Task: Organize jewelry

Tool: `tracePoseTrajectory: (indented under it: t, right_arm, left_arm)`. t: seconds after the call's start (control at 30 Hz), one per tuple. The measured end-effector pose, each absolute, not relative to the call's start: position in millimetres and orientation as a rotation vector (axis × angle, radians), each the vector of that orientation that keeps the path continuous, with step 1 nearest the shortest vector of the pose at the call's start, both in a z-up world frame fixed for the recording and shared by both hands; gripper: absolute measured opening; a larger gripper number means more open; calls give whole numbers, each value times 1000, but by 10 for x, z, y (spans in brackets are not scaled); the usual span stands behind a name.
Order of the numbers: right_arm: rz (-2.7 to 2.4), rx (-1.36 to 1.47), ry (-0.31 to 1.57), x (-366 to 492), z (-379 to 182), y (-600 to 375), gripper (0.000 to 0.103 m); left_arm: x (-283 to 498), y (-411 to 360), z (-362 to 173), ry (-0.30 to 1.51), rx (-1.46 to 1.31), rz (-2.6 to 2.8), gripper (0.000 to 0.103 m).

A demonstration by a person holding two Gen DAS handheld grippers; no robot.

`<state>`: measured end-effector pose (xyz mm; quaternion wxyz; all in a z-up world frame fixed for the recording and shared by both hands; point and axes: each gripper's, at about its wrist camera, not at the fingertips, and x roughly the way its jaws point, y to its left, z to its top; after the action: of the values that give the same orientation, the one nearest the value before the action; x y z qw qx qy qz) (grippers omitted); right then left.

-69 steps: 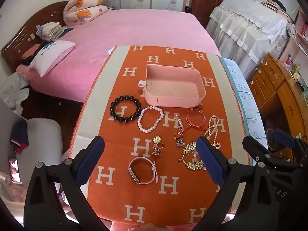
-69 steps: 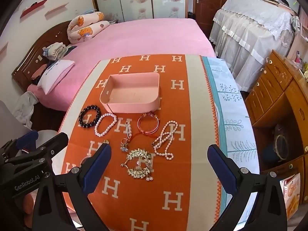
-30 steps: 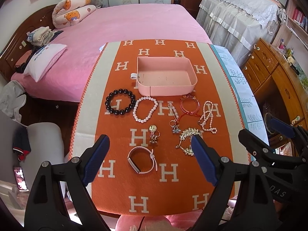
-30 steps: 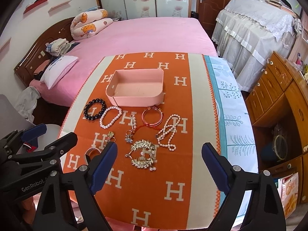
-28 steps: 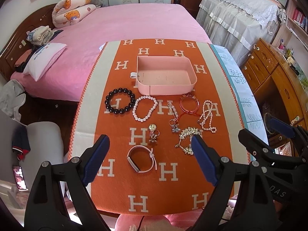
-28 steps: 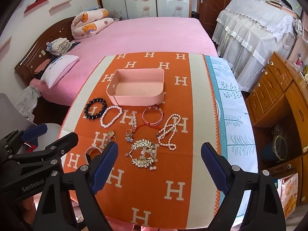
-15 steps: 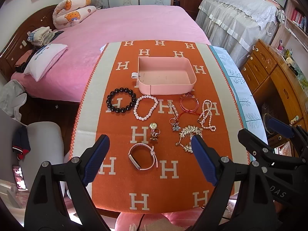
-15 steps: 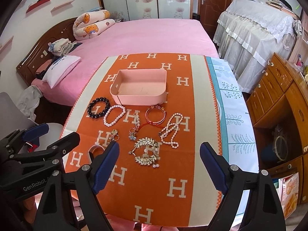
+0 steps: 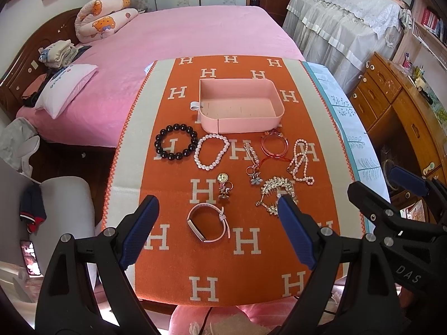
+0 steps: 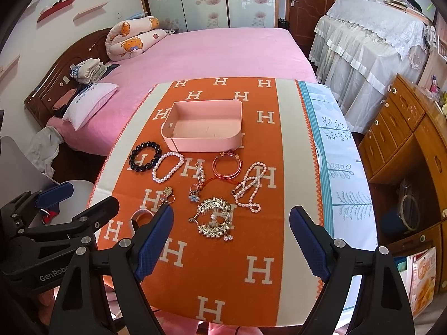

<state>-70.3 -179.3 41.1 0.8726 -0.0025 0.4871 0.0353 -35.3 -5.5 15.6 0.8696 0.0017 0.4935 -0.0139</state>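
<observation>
An empty pink box (image 9: 240, 105) (image 10: 205, 128) stands on the orange H-patterned cloth (image 9: 173, 251). In front of it lie a black bead bracelet (image 9: 175, 145), a white pearl bracelet (image 9: 211, 152), a beaded keychain (image 9: 253, 164), a red bangle (image 9: 274, 143), a pearl necklace (image 9: 301, 162), a small gold charm (image 9: 224, 184), a gold hair comb (image 10: 214, 217) and a pink wristband (image 9: 208, 222). My left gripper (image 9: 218, 208) hangs open above the wristband. My right gripper (image 10: 232, 215) hangs open above the hair comb. Neither touches anything.
A pink bed (image 9: 178, 33) lies beyond the table. A white-draped piece of furniture (image 10: 371, 44) and a wooden cabinet (image 10: 413, 139) stand to the right. A grey chair (image 9: 64, 203) is at the left, and a floral tablecloth strip (image 10: 338, 167) borders the orange cloth.
Both grippers have drawn back and risen a little since the oldest frames, so the whole table now shows. Over the last second almost nothing moved.
</observation>
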Motion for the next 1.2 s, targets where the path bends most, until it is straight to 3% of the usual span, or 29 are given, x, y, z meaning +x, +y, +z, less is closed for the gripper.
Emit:
tracePoseTrajectory:
  t: [0.97, 1.2]
  right_arm:
    - [96, 41, 1004, -304, 420, -1804, 87]
    - [121, 40, 1070, 36, 273, -1604, 70]
  left_arm:
    - [162, 180, 239, 1019, -61, -49, 85]
    - [524, 635, 81, 1089, -118, -26, 85]
